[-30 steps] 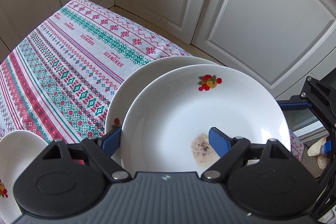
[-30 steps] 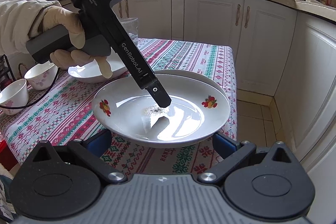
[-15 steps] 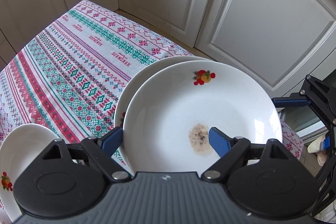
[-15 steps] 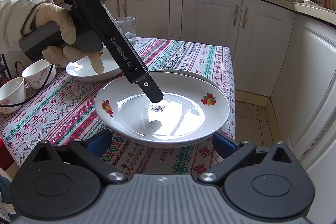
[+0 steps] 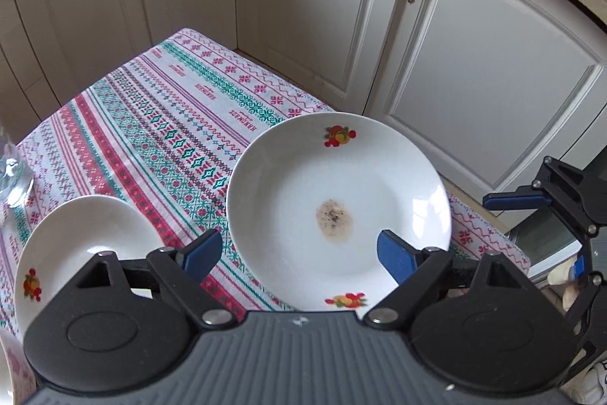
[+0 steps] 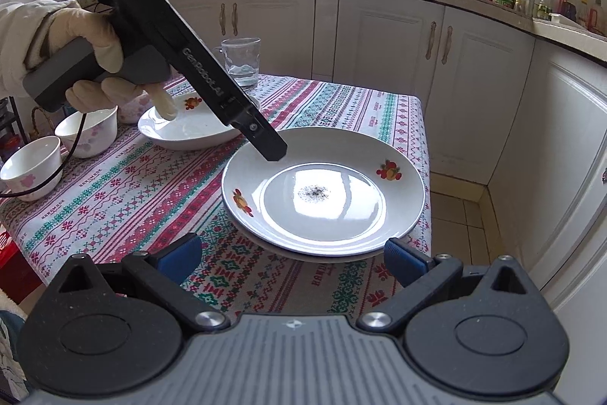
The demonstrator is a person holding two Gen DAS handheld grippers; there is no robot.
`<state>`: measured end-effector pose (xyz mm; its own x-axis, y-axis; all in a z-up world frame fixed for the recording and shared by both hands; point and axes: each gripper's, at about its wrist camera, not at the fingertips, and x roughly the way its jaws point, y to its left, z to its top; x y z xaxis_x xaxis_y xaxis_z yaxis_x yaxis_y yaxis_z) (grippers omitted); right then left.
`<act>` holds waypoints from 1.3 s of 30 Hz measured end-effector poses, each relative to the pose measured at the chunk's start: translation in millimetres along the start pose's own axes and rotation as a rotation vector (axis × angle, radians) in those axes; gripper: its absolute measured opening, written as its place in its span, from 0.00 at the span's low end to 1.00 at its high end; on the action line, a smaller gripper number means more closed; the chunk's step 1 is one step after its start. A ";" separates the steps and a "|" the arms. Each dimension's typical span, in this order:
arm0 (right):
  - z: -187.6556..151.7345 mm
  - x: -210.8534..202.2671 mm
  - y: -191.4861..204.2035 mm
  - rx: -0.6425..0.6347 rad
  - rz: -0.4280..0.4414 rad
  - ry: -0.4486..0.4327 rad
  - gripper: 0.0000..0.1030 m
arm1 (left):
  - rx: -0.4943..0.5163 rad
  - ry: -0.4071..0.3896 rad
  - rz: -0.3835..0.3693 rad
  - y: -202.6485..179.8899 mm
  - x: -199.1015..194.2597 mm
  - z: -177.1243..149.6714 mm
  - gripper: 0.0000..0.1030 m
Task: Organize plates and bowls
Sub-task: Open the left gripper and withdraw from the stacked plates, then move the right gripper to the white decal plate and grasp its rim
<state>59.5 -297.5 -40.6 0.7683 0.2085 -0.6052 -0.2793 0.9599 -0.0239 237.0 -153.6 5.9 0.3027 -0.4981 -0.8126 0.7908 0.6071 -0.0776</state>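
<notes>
Lifted off since a second ago, the left gripper [image 5: 294,251] now hangs above the stained plate [image 6: 322,188], jaws spread wide and empty. At the bottom of the right view the right gripper [image 6: 292,255] also gapes, holding nothing. That plate sits stacked on another, probably a matching one, at center frame. Left of it lies a second plate [image 6: 189,130], then two bowls [image 6: 32,164]. "DAS" and "GenRobot.AI" mark the tool. A glass [image 6: 241,63] stands beyond, upper center.
</notes>
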 end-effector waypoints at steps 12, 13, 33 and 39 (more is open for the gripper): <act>-0.6 -12.7 21.7 -0.013 -0.009 0.002 1.00 | -0.071 -0.146 0.045 -31.6 -57.1 -59.5 0.86; 0.4 -13.9 23.6 -0.018 -0.006 0.001 1.00 | -0.085 -0.157 0.057 -33.4 -58.9 -65.3 0.86; 23.8 -7.4 42.9 -0.082 -0.006 0.037 1.00 | -0.394 -0.268 0.497 -14.8 -37.8 -133.5 0.93; 38.2 2.8 42.0 -0.129 0.021 0.046 1.00 | -0.441 -0.263 0.554 0.8 -18.9 -136.0 0.93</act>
<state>71.9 -249.5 -12.9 0.7351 0.2170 -0.6423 -0.3692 0.9227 -0.1108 159.6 -59.5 -57.3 0.7550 -0.1458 -0.6393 0.2164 0.9758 0.0330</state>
